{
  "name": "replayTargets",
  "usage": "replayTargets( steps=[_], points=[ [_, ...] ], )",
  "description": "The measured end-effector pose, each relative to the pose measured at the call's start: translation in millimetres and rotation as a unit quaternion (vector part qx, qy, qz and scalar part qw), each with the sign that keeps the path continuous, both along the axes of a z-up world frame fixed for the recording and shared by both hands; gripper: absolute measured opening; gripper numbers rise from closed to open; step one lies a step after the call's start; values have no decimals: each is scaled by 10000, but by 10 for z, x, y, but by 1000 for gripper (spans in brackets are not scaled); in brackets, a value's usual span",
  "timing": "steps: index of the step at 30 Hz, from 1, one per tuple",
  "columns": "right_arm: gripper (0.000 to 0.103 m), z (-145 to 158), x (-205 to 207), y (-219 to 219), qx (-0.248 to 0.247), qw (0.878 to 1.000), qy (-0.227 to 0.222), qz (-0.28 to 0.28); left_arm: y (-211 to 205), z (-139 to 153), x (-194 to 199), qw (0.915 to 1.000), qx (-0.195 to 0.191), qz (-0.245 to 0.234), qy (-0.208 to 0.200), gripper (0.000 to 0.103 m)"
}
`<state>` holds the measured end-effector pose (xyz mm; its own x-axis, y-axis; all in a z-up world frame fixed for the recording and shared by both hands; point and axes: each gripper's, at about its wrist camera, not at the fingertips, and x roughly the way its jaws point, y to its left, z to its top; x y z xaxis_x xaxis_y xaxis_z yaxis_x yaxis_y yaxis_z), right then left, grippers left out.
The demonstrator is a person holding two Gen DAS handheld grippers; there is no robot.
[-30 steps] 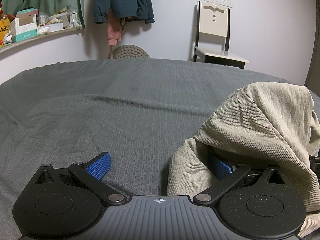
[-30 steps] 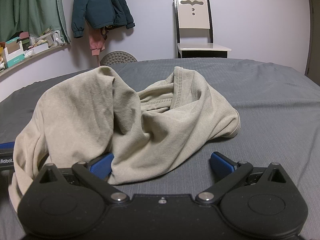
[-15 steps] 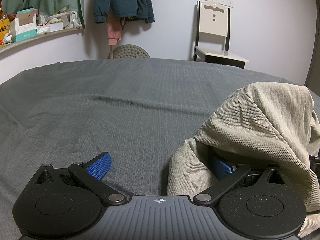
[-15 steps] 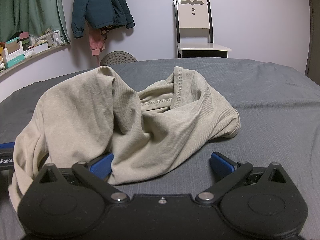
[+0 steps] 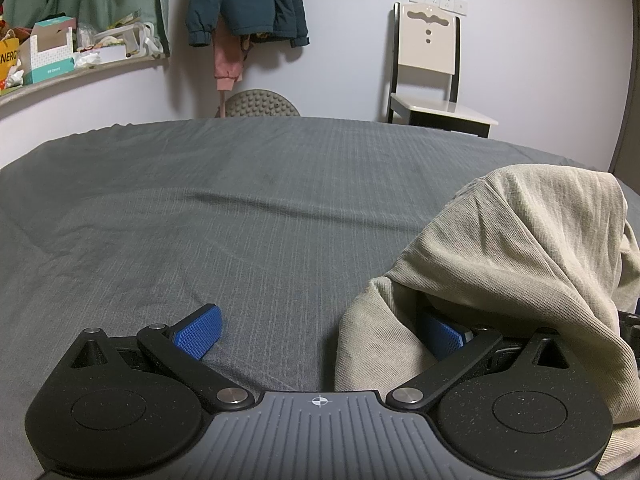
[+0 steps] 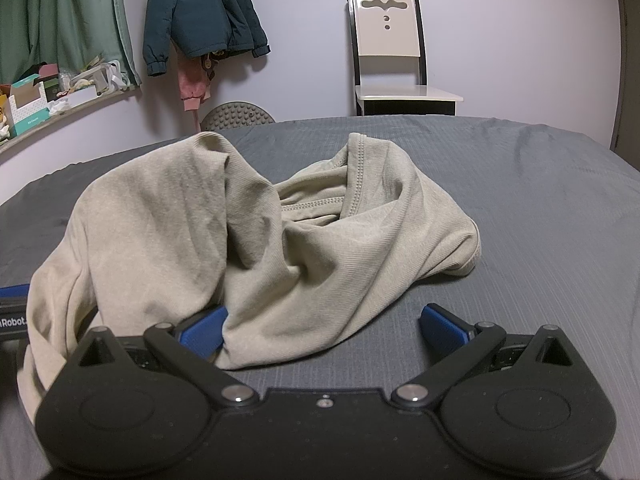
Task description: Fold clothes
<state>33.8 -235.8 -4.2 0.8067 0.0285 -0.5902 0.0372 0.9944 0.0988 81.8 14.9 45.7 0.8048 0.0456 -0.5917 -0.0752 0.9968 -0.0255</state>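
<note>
Both pairs of fingers are spread wide and hold nothing. The left gripper sits low over the bed; its left pad lies bare on the grey sheet, while the right pad is half hidden under a fold of the shirt. The right gripper has the crumpled beige shirt draped against its left pad, the right pad clear of it. Beyond the bed stand a chair and a hanging jacket.

beige shirt drapes over the wide-spread left gripper.
</note>
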Motion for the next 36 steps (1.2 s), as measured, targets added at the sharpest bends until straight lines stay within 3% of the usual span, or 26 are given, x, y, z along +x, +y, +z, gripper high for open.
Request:
replayTargets(
  steps=[36],
  points=[
    [103,85,45,54,-49,10000,54,15,-29,-19,-35,10000,22,14,-25,103]
  ],
)
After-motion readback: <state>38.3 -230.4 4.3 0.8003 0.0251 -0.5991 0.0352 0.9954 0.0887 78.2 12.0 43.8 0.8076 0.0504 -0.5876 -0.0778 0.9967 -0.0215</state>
